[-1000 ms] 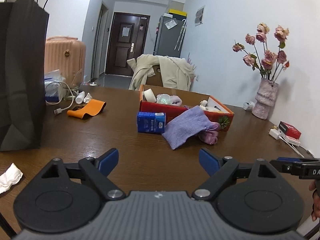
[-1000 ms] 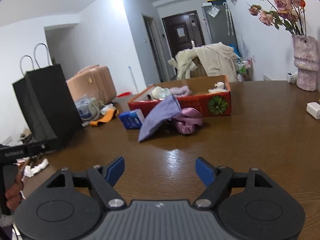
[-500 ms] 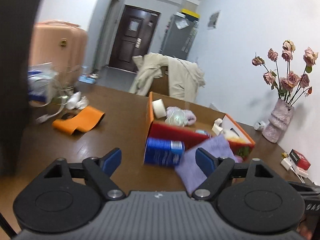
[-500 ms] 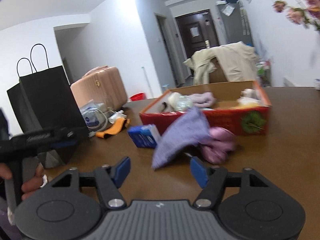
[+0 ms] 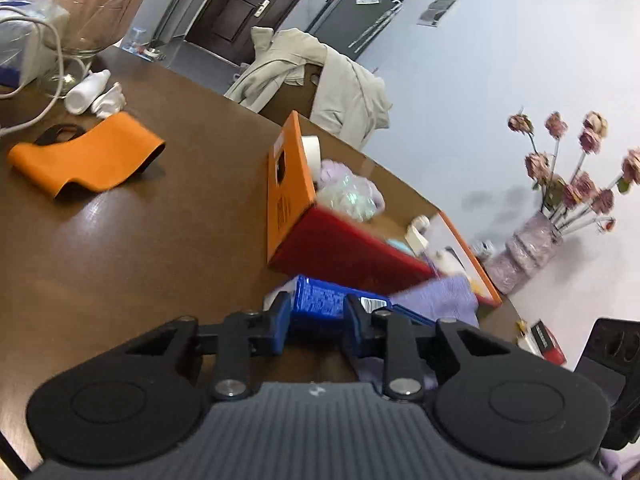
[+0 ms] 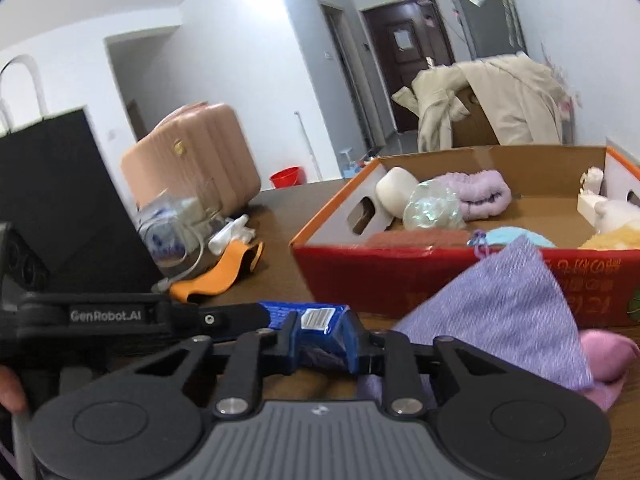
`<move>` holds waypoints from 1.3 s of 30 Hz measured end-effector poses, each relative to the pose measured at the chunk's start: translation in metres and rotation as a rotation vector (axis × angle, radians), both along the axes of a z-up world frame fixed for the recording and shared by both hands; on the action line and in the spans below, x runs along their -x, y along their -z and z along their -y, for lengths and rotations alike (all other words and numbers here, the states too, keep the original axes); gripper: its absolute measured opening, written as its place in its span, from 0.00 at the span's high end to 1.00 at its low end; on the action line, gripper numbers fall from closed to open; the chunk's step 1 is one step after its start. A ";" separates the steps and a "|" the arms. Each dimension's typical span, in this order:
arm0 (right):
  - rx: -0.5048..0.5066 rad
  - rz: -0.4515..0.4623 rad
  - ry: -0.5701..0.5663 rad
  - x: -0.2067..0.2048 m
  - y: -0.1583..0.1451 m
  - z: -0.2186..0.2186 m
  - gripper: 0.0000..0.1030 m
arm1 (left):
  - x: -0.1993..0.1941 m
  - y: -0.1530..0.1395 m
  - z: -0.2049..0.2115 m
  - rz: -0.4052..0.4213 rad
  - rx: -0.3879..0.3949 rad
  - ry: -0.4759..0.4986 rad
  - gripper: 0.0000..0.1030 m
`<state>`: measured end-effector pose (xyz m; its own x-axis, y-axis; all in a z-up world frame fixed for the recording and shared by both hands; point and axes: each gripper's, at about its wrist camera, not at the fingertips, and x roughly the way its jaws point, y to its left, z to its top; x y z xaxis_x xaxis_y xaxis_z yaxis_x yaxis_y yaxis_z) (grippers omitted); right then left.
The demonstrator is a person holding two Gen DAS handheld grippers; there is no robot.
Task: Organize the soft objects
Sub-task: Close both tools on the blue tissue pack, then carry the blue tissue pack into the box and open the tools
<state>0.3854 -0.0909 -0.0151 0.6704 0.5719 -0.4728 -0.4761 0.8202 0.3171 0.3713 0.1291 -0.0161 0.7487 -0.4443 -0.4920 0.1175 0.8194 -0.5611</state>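
Note:
A blue tissue pack [image 5: 320, 300] lies on the brown table in front of the red and orange cardboard box [image 5: 340, 244]. My left gripper [image 5: 316, 326] is closed on one end of it. My right gripper [image 6: 320, 344] is closed on the same pack [image 6: 316, 320] from the other side. A lilac cloth [image 6: 496, 312] leans against the box front, over a pink soft item [image 6: 604, 356]. The box [image 6: 400, 276] holds a lilac fluffy item [image 6: 480, 196], a shiny ball [image 6: 432, 208], a teal item and other soft things.
An orange strap [image 5: 88, 156] lies on the table to the left, near white cables and a glass [image 5: 80, 40]. A black paper bag [image 6: 60, 200] stands at left. A vase of dried roses [image 5: 532, 252] stands beyond the box. A jacket-covered chair [image 6: 488, 100] is behind the table.
Both grippers have moved forward to the blue tissue pack and narrowed from wide open to closed on it, one from each side. The left view has tilted.

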 end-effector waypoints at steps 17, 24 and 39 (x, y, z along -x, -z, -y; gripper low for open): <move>-0.101 -0.139 -0.033 0.076 0.015 0.043 0.72 | 0.088 0.013 0.012 -0.041 -0.015 0.032 0.55; -0.055 -0.181 -0.020 0.074 0.025 0.030 0.75 | 0.089 0.020 0.017 -0.060 -0.075 0.026 0.71; 0.037 -0.111 -0.015 0.079 0.022 0.014 0.79 | 0.096 0.019 0.043 0.014 -0.193 -0.013 0.75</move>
<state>0.3066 -0.1052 -0.0374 0.6043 0.5619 -0.5648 -0.4518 0.8256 0.3380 0.2751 0.0860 -0.0353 0.7608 -0.3331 -0.5570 0.1130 0.9132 -0.3916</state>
